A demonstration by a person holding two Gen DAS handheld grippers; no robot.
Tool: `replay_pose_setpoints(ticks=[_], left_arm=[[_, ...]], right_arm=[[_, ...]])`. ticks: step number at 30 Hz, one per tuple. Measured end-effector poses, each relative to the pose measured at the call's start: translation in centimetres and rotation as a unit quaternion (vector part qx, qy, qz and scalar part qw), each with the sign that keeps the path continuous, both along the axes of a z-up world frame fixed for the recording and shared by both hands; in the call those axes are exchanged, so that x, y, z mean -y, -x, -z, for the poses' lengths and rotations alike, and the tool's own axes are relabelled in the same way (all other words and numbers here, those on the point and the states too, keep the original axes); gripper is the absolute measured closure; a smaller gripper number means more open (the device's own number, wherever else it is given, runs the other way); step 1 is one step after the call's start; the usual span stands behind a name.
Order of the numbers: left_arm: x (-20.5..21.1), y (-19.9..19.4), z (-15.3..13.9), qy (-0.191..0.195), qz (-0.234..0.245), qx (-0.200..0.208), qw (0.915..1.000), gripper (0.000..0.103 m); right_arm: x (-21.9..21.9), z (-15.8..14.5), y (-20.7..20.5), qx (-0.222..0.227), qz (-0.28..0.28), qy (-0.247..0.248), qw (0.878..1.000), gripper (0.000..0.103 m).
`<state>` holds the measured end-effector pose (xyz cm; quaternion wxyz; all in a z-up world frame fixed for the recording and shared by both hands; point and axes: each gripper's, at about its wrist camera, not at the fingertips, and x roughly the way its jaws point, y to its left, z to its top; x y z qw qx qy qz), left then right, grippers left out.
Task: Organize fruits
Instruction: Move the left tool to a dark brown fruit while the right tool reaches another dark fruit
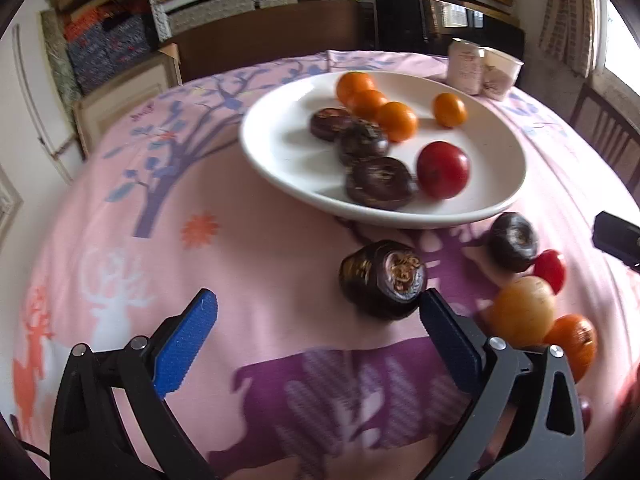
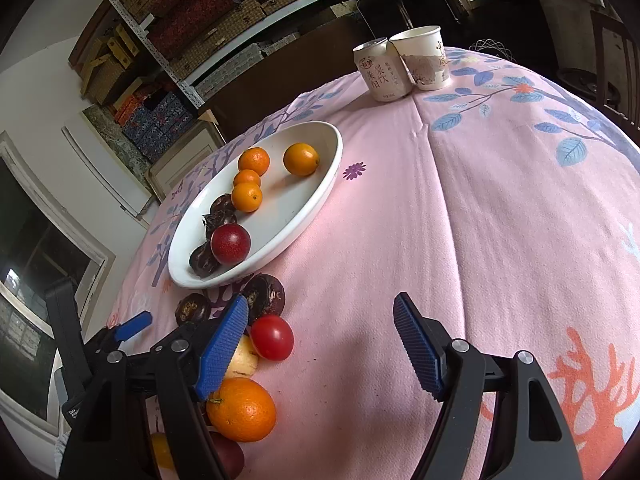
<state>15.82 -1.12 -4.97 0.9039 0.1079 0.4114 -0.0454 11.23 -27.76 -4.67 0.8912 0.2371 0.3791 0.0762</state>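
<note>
Loosely grouped on the pink tablecloth [image 2: 460,208], several fruits are seen outside the white oval dish [image 1: 516,184]: a dark water chestnut [image 1: 382,282] lies just beside the tip of the left gripper's [image 1: 318,336] right finger, though contact cannot be told. Nothing is held between this gripper's wide-spread jaws. A second dark chestnut [image 1: 513,241], a small red tomato [image 2: 272,337], a pale yellow fruit [image 1: 522,310] and a large orange [image 2: 241,409] are clustered close together nearer the right gripper [image 2: 320,344], whose jaws are likewise spread wide over bare cloth with nothing between them; its left finger partly hides the pale fruit. Inside the dish, four small oranges [image 2: 247,197], three dark chestnuts and a red round fruit [image 2: 230,244] are already gathered. A drink can [image 2: 382,70] and a paper cup [image 2: 426,56] are stood touching at the far edge of the table. Shelves [image 2: 192,20] stacked with patterned boxes are seen behind
</note>
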Motion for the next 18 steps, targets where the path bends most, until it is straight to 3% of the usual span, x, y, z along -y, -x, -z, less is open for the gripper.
replay_pose_setpoints(ticks=[2,7,10,13,18], left_arm=[[-1.2,0.3,0.4,-0.024,-0.027,0.001,0.9993,0.004],[-2.8,-0.3,0.6,0.067,-0.014,-0.033,0.9971,0.005],[-1.6,-0.4,1.0,0.043,-0.002,-0.043,0.9982,0.004],[-1.9,-0.5,1.2,0.059,-0.003,-0.049,0.9971,0.004],[-1.8,-0.5,1.3,0.060,-0.003,-0.051,0.9969,0.004]], right_arm=[[0.0,0.0,0.0,0.000,-0.002,-0.001,1.000,0.027],[-0.6,0.3,-0.1,-0.004,-0.027,-0.009,1.000,0.027],[-1.4,0.3,-0.4,-0.004,-0.053,-0.017,0.998,0.033],[-2.3,0.3,-1.0,-0.007,-0.077,-0.026,0.997,0.043],[-3.7,0.4,-2.9,-0.029,-0.081,-0.011,0.996,0.049]])
